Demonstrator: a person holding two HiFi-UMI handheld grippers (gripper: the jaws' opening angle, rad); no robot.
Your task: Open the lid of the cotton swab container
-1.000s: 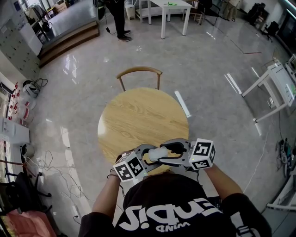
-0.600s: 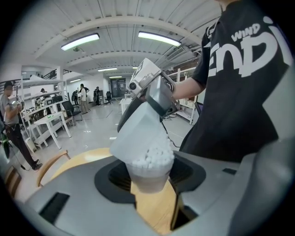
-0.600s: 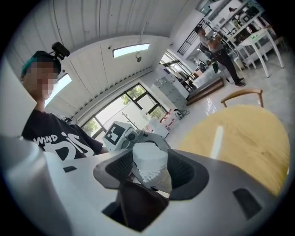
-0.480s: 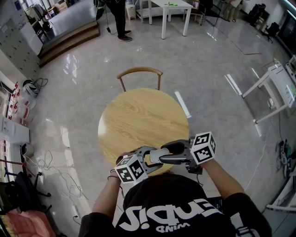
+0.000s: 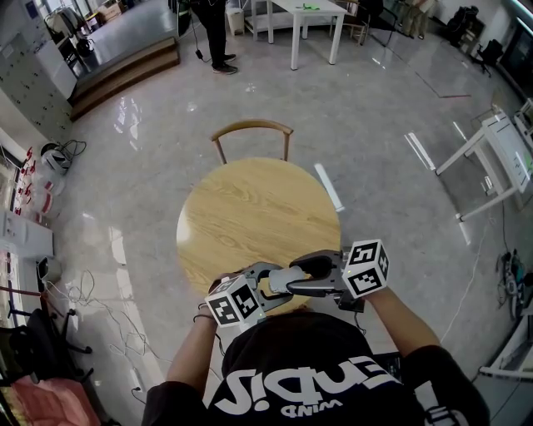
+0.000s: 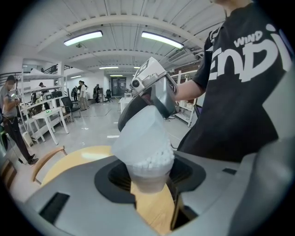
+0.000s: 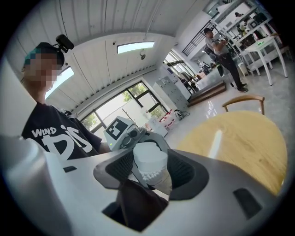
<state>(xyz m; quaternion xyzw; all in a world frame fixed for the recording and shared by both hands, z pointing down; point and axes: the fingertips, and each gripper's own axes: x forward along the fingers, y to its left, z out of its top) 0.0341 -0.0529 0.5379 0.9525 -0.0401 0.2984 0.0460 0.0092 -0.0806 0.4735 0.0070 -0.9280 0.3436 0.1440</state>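
Observation:
The cotton swab container point(image 5: 281, 281) is held between both grippers above the near edge of the round wooden table point(image 5: 250, 212). In the left gripper view my left gripper point(image 6: 150, 179) is shut on its clear lower body point(image 6: 148, 180), with white swab tips point(image 6: 152, 161) showing above the pads. The frosted lid point(image 6: 138, 131) leans left off the body, and my right gripper point(image 6: 152, 87) clamps its far end. In the right gripper view the container point(image 7: 150, 161) sits between the right gripper's point(image 7: 152, 174) pads, with the left gripper's marker cube point(image 7: 120, 129) behind it.
A wooden chair point(image 5: 251, 131) stands at the table's far side. A person point(image 5: 212, 29) and white tables point(image 5: 308, 21) are farther back. A white desk point(image 5: 500, 150) is on the right, and cables point(image 5: 83, 308) lie on the floor at left.
The right gripper has twisted and its marker cube has risen slightly. Less of the white container shows between the grippers. The left gripper has barely moved.

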